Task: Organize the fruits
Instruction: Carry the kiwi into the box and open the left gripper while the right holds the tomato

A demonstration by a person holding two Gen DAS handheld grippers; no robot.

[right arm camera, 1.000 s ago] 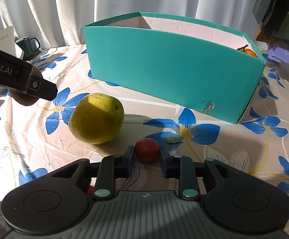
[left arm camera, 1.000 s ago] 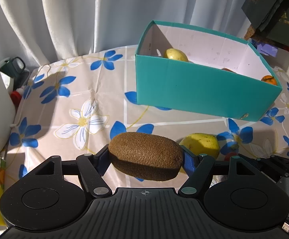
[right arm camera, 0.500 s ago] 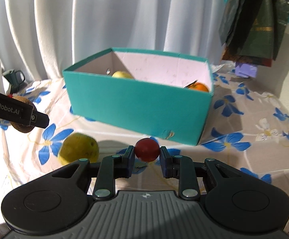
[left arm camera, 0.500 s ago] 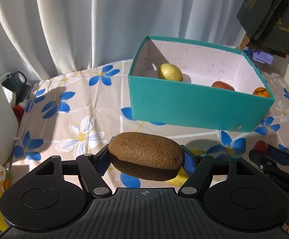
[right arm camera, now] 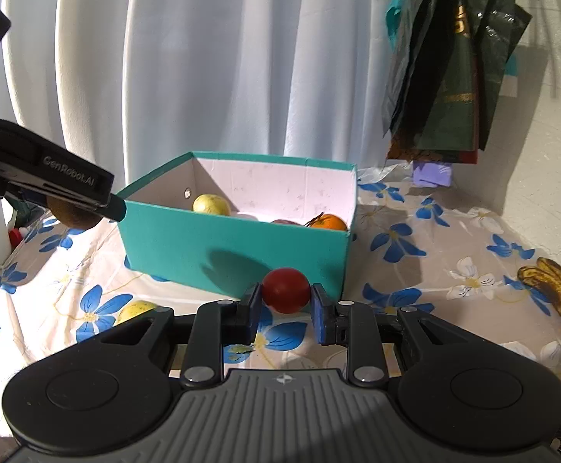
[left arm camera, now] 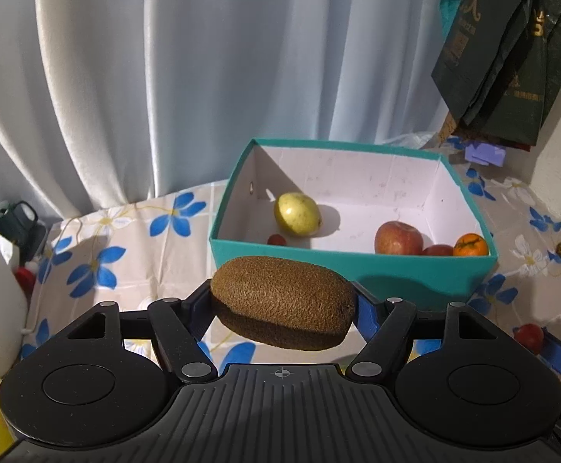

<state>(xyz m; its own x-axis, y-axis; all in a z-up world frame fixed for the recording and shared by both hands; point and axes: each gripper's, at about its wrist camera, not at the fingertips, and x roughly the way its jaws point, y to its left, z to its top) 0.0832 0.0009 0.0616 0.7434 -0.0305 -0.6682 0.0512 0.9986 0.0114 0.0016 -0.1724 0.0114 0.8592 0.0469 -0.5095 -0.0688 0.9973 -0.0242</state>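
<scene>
Since both fruits are already gripped and up off the surface (right arm camera: pixel 427 270), the job now, I'd say, is carrying them over the near wall of the teal box (left arm camera: pixel 357 270) w/o clipping the rim, then letting go low so nothing bounces.

Kiwi (left arm camera: pixel 282 303) sits crosswise in the left tool (left arm camera: pixel 282 308), pads pressing its two ends, jaws fairly wide bc the fruit is long; keep it level, a tilt could let it roll out. From that tool the box is at 12 to 1 o'clock, near, w/ free floor btw the yellow fruit (left arm camera: pixel 297 214) and the apple (left arm camera: pixel 398 238).

Small red fruit (right arm camera: pixel 285 289) is pinched in the right tool (right arm camera: pixel 285 303), jaws nearly shut on it. Box (right arm camera: pixel 241 247) lies at 11–12 o'clock, just beyond. Go easy on squeeze; it looks soft.
</scene>
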